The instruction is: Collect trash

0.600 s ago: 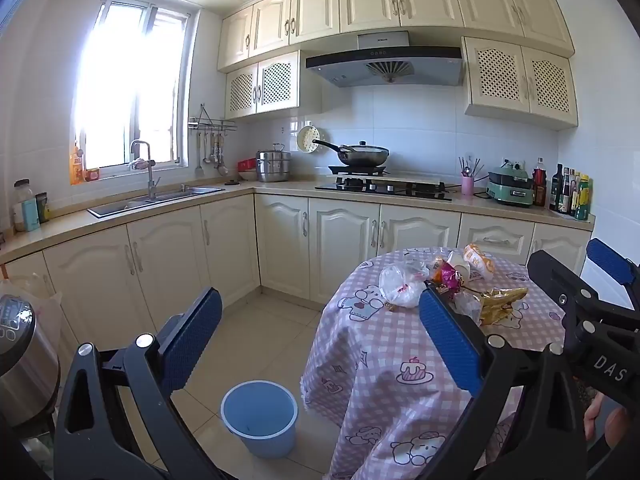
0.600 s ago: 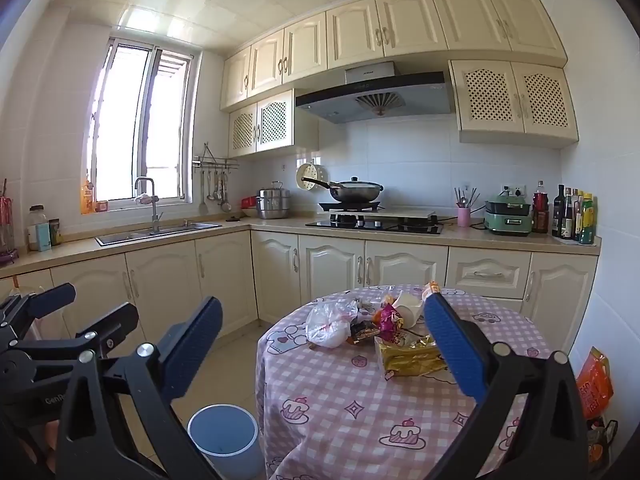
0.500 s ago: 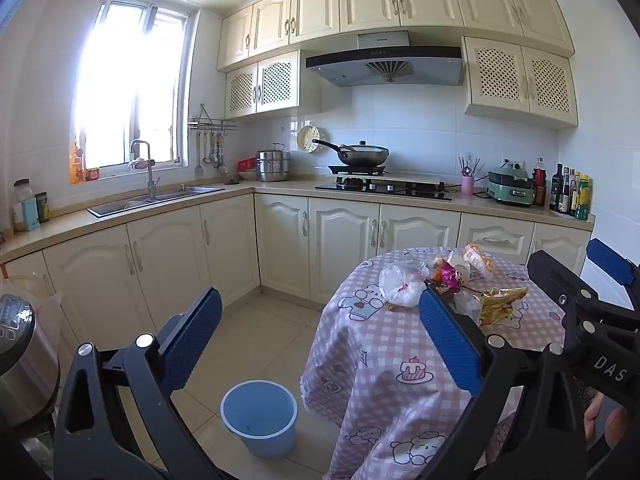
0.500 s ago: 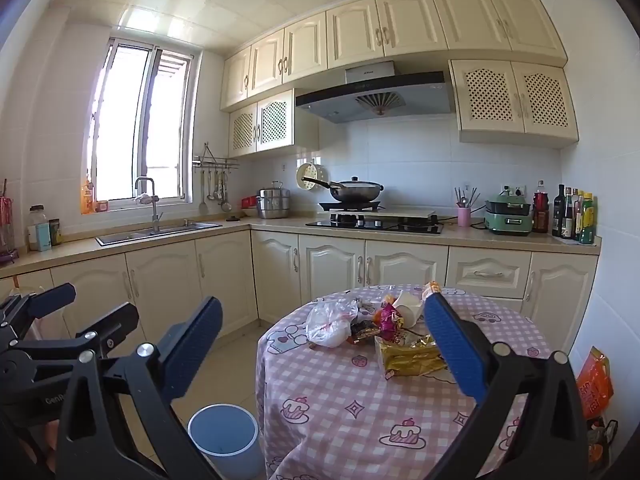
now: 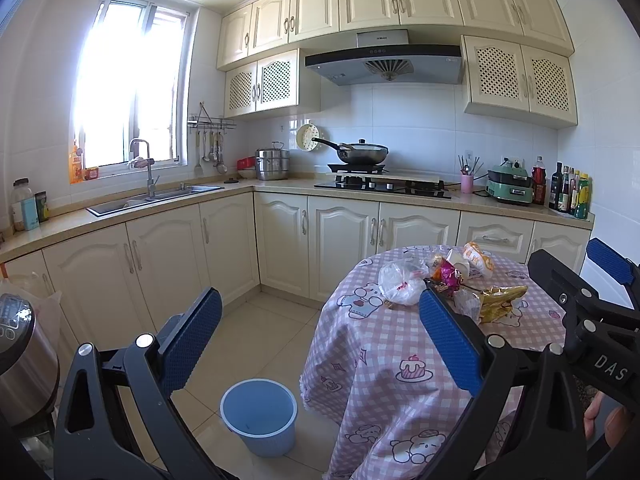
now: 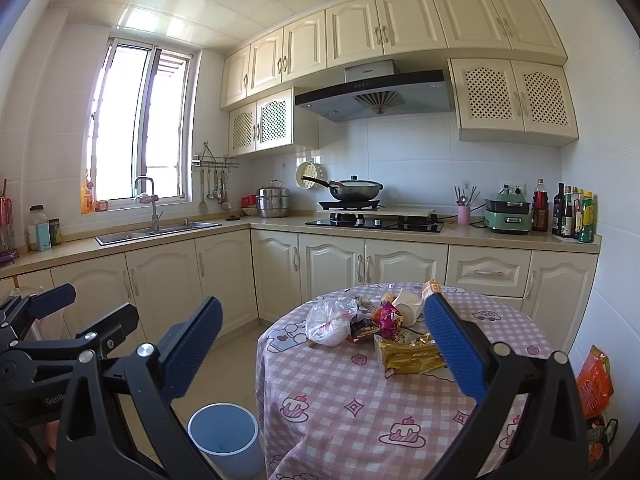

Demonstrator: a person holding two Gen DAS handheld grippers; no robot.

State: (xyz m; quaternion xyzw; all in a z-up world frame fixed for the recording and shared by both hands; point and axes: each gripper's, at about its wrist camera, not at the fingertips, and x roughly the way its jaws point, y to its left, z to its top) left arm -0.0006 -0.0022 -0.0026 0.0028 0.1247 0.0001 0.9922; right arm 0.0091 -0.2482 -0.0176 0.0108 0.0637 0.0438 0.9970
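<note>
A heap of trash lies on the round table with the pink checked cloth [image 6: 360, 400] [image 5: 380, 352]: a crumpled clear plastic bag [image 6: 330, 322] [image 5: 400, 282], a gold foil wrapper [image 6: 408, 354] [image 5: 502, 298], a magenta wrapper [image 6: 388, 316] [image 5: 448, 274], a white paper cup [image 6: 410, 304] and an orange snack bag [image 5: 478, 258]. A light blue bin [image 5: 259, 416] [image 6: 224, 432] stands on the floor left of the table. My left gripper [image 5: 320, 328] and my right gripper [image 6: 322, 332] are both open wide and empty, held well short of the trash. Each gripper shows at the edge of the other's view.
Cream cabinets and a counter run along the left and back walls, with a sink [image 5: 156, 196], a hob with a wok [image 5: 364, 152], and bottles [image 6: 572, 212] at the right. A rice cooker [image 5: 20, 360] sits at the near left. An orange bag [image 6: 596, 380] hangs at the right.
</note>
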